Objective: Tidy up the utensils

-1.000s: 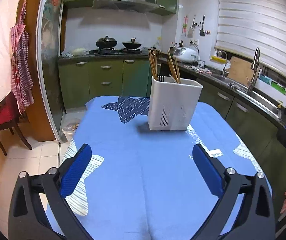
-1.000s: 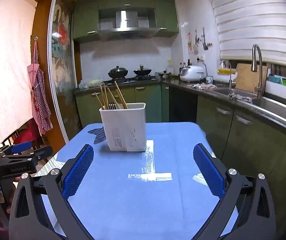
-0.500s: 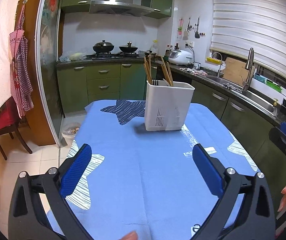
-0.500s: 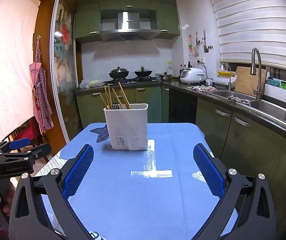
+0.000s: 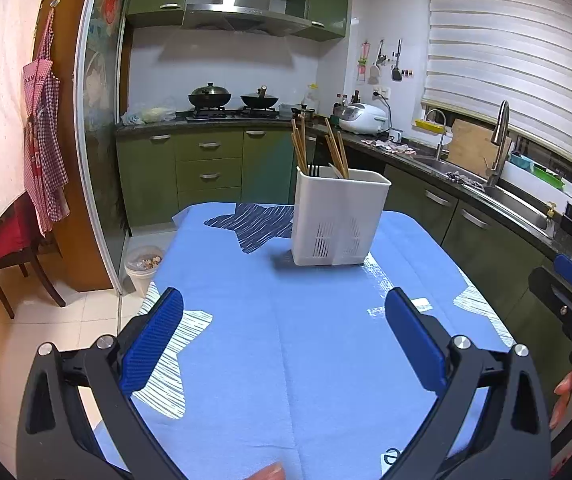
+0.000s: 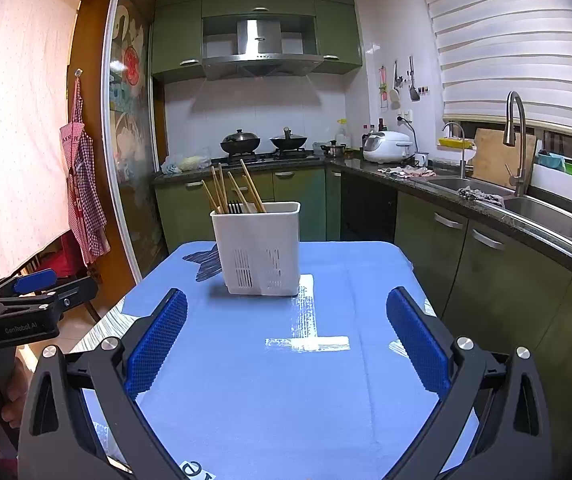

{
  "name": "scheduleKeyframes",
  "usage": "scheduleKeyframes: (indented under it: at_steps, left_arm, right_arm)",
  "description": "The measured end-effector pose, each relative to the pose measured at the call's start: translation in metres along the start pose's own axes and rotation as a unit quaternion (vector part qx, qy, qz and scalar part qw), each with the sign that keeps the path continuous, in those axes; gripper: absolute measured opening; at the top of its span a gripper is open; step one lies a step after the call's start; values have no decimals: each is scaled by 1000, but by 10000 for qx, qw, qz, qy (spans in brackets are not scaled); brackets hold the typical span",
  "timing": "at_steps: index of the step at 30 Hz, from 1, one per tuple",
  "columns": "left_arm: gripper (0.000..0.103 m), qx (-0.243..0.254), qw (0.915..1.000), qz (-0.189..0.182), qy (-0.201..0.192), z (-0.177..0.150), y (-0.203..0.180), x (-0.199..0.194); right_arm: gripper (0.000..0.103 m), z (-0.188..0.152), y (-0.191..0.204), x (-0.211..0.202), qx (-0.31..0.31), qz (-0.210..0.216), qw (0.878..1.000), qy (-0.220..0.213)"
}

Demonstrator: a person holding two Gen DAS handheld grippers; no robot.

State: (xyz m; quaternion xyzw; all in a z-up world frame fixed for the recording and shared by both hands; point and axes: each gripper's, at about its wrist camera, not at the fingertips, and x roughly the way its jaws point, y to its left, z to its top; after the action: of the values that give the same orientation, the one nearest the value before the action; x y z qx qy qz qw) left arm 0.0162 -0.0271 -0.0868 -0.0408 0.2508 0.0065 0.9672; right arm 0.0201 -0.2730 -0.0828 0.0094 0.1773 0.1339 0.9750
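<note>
Fingers: left gripper (image 5: pixel 283 308) spread wide, empty; right gripper (image 6: pixel 286 308) likewise spread, empty. White utensil holder (image 5: pixel 338 222) upright on blue tablecloth (image 5: pixel 286 360), well ahead of both pairs of pads. Contents: wooden chopsticks (image 6: pixel 229 190) leaning in rear compartment, dark fork tines beside them.

Both tongs, left (image 5: pixel 283 340) and right (image 6: pixel 286 338), drew back from the white utensil holder (image 5: pixel 338 220) toward the tabletop's (image 5: pixel 286 360) near edge and rose slightly.
</note>
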Motion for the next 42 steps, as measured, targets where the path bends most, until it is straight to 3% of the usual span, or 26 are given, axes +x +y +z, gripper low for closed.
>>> scheduleKeyframes:
  at_steps: [42]
  left_arm:
    - [96,171,9998,59,61,1,-6,2]
  right_arm:
    - [98,-6,0,8,10,11,10000,59]
